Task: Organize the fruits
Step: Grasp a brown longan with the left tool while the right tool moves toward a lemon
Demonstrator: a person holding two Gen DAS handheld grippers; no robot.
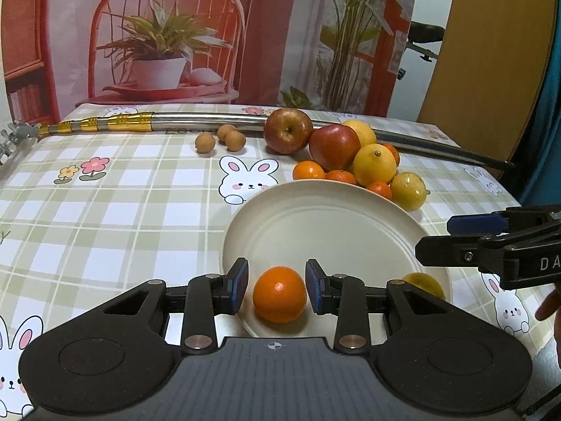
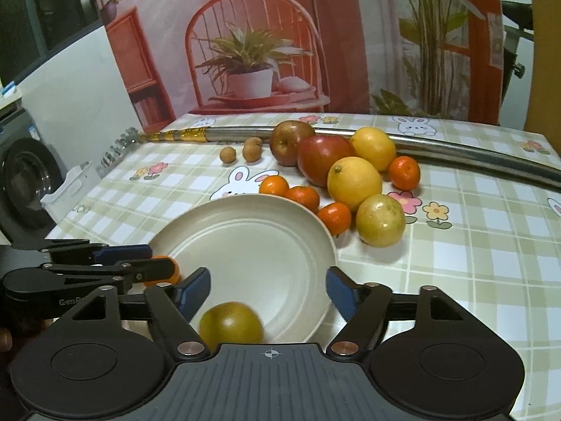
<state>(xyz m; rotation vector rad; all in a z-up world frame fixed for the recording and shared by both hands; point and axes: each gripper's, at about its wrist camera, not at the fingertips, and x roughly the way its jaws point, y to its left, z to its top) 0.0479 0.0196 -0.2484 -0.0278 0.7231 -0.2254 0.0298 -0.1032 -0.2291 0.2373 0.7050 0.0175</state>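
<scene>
2 fruits on the cream plate (image 1: 350, 210): orange mandarin (image 1: 279, 294) at near rim, yellow-green fruit (image 2: 231, 324) at near edge, blurred in right wrist view. Left tool (image 1: 277, 289) straddling the mandarin, blue pads just beside its sides, slim gaps visible, so not pressing; jaws narrow, released. Right tool (image 2: 268, 293) spread wide above the yellow-green fruit, nothing between pads, released. Beyond the plate on checked bunny tabletop (image 1: 105, 210): heap of 2 red apples (image 1: 335, 147), 2 lemons (image 1: 374, 165), 1 round yellow fruit (image 2: 380, 220), 4 small mandarins (image 2: 274, 186), all touching or just beside each other. 3 small brown round fruits (image 1: 235, 140) left of the heap, apart from it. Long metal rod (image 1: 210, 119) with gold bands lying across far tabletop behind the fruit. Printed backdrop (image 1: 168, 35) of chair and potted plant at rear.
</scene>
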